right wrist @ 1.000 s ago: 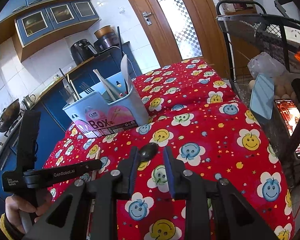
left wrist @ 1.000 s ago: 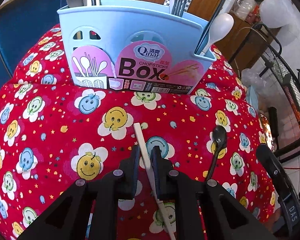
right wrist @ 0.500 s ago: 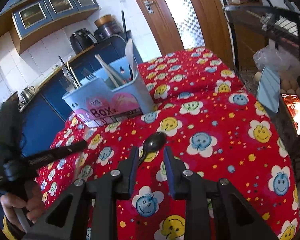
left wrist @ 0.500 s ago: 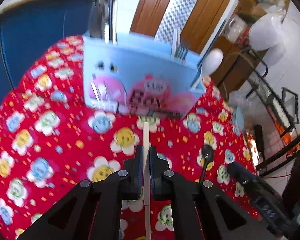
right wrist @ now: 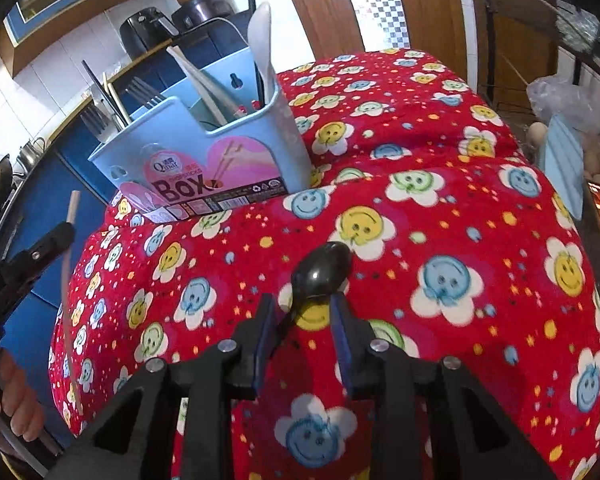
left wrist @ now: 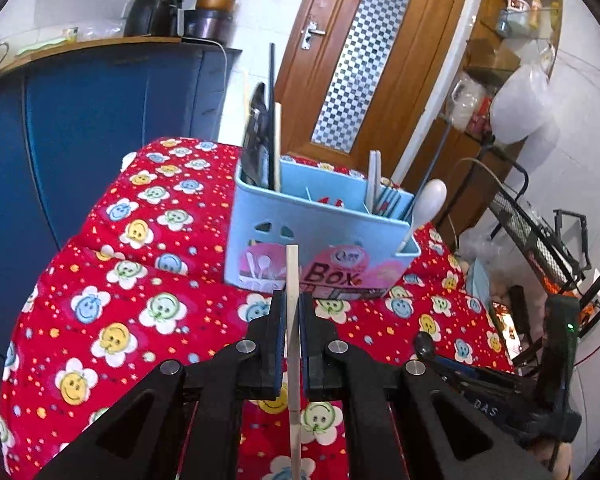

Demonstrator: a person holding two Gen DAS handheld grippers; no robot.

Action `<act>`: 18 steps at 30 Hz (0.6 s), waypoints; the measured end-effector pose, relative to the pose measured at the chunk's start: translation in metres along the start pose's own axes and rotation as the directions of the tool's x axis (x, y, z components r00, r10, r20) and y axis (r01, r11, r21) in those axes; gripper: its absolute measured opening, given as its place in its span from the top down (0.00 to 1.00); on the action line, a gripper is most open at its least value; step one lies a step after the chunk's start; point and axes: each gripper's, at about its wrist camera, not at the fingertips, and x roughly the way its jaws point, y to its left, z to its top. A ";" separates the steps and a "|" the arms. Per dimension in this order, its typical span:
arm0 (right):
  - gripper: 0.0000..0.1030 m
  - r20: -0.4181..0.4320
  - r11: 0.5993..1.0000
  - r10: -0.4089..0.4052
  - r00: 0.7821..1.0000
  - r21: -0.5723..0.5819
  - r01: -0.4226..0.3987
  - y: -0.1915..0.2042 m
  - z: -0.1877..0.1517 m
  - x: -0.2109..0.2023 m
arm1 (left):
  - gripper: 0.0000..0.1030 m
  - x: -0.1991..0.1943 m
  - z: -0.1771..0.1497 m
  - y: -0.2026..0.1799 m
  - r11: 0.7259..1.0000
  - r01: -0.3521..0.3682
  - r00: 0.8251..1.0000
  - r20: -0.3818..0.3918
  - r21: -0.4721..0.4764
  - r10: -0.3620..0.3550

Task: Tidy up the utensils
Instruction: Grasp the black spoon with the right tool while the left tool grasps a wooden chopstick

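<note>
My left gripper (left wrist: 291,308) is shut on a cream chopstick (left wrist: 292,276), held above the red smiley tablecloth (left wrist: 112,280) and pointing at the light blue utensil box (left wrist: 320,232). The box holds forks, chopsticks and a white spoon (left wrist: 430,200). In the right wrist view the left gripper (right wrist: 32,256) and chopstick (right wrist: 71,210) show at the left edge. A black spoon (right wrist: 322,268) lies on the cloth, its thin handle running back between the fingers of my right gripper (right wrist: 303,318). Those jaws are opening and their pads stand apart from the handle.
The utensil box (right wrist: 204,160) stands near the table's far edge, by blue cabinets (left wrist: 80,128). A wooden door (left wrist: 360,60) and a wire rack (left wrist: 540,232) are to the right. A blue plate (right wrist: 562,164) sits off the right table edge. A person's hand (right wrist: 8,400) holds the left gripper.
The left gripper lifted the chopstick off the cloth and tilted up toward the box. The right gripper moved forward and tipped down, so the black spoon's handle now lies between its fingers.
</note>
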 end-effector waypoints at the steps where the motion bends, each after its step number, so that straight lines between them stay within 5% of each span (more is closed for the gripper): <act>1: 0.70 -0.006 1.000 -0.005 1.000 -0.004 0.005 0.001 0.002 0.002 | 0.94 -0.001 0.000 0.002 1.000 0.000 1.000 0.005 -0.001 0.000; 8: 0.70 -0.059 0.973 -0.159 0.986 -0.177 0.146 0.030 0.016 0.019 | 0.94 -0.009 0.006 0.012 1.000 0.011 0.999 0.034 -0.001 -0.011; 11: 0.79 -0.068 0.950 -0.221 0.973 -0.239 0.199 0.038 0.017 0.024 | 0.94 -0.012 0.007 0.014 1.000 0.021 0.999 0.049 0.006 -0.022; 13: 0.90 -0.071 0.953 -0.217 0.974 -0.231 0.196 0.037 0.018 0.023 | 0.94 -0.014 0.008 0.014 1.000 0.026 0.998 0.058 0.009 -0.026; 18: 0.93 -0.040 0.978 -0.144 0.989 -0.155 0.136 0.026 0.015 0.016 | 0.94 -0.018 0.011 0.018 0.999 0.041 0.996 0.078 0.006 -0.042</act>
